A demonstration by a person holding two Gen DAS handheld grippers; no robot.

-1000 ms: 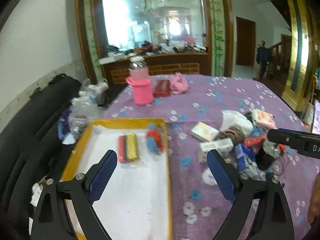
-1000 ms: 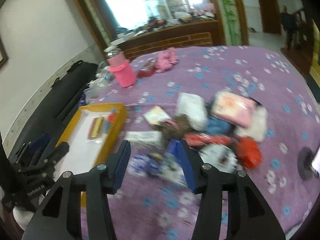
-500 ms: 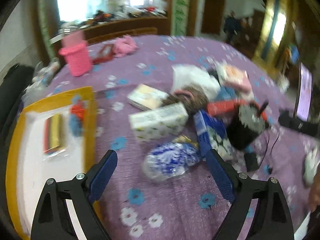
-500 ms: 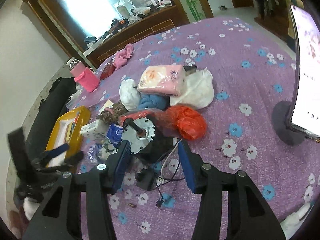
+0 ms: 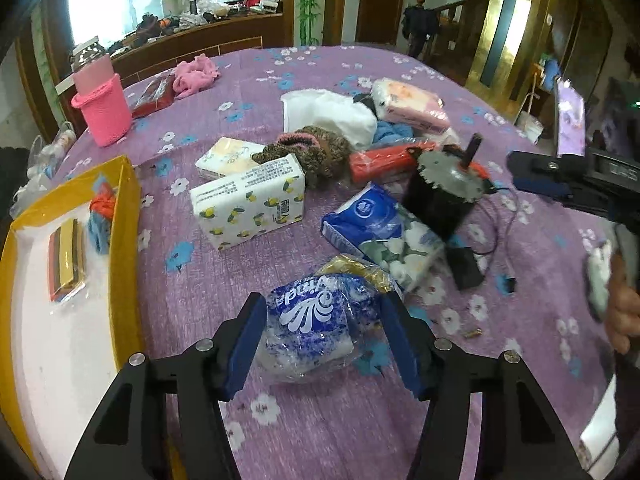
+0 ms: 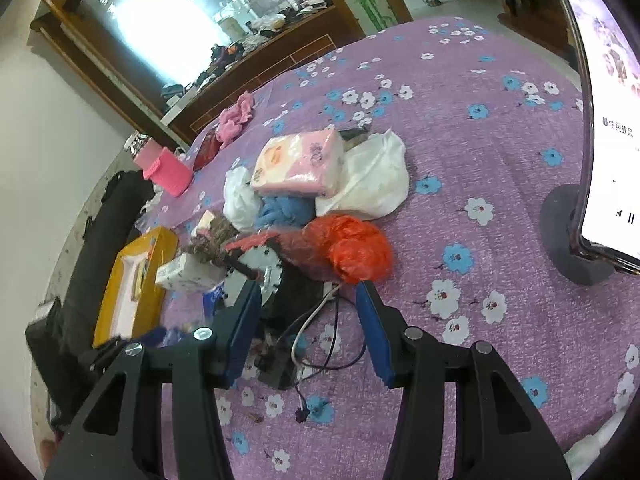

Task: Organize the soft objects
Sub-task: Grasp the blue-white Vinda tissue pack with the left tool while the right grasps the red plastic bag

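Left gripper [image 5: 322, 340], fingers apart, straddles the blue-and-white tissue pack [image 5: 314, 326] lying on the purple flowered cloth [image 5: 500, 92] beside the yellow tray [image 5: 124, 220]; right gripper [image 6: 308, 332] open over black motor [image 6: 276, 284] and wires.

Glossy crinkled plastic wraps the tissue pack [image 5: 316, 320]; matt blue pads line the black plastic gripper [image 5: 322, 344]. The tablecloth [image 5: 360, 60] is rough woven cloth. The motor [image 5: 444, 196] shows dull metal, the scrunchie [image 5: 316, 148] fuzzy knit, the red bag [image 6: 352, 248] shiny thin plastic
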